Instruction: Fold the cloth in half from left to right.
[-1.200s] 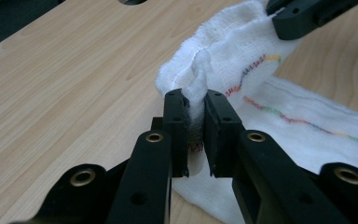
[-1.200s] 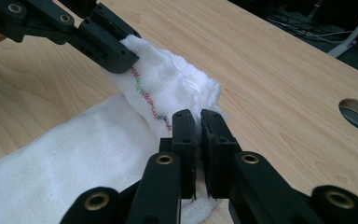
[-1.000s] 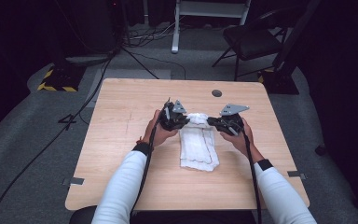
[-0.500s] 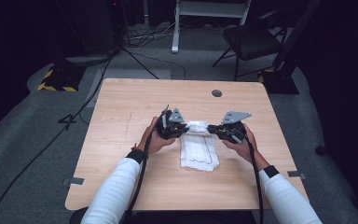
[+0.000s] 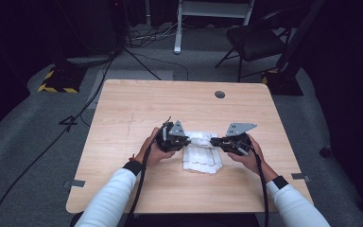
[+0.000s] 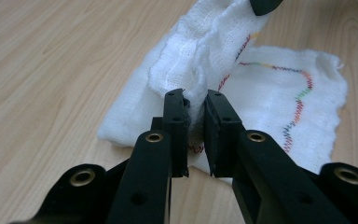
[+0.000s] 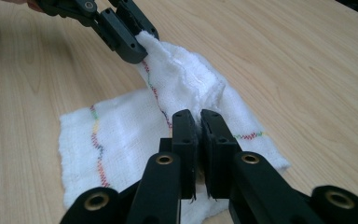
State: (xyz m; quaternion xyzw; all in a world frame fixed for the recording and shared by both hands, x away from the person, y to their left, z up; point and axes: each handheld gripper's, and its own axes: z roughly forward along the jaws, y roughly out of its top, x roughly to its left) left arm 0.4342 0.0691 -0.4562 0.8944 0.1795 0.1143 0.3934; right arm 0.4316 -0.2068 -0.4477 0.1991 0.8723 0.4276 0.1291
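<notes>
- High view: my left gripper [image 5: 185,140] and right gripper [image 5: 216,140] have come back toward the near edge of the counter [image 5: 123,109], dragging the far edge of the white cloth [image 5: 202,158] with them. The cloth lies a little right of the counter's middle. It looks like a fold toward me, about halfway over.
- Left gripper view: my fingers [image 6: 176,122] are pinched narrow on the cloth's raised edge, which stands above the flat layer.
- Right gripper view: my fingers [image 7: 216,135] clamp the opposite end, with the lifted edge stretched between both grippers.
</notes>
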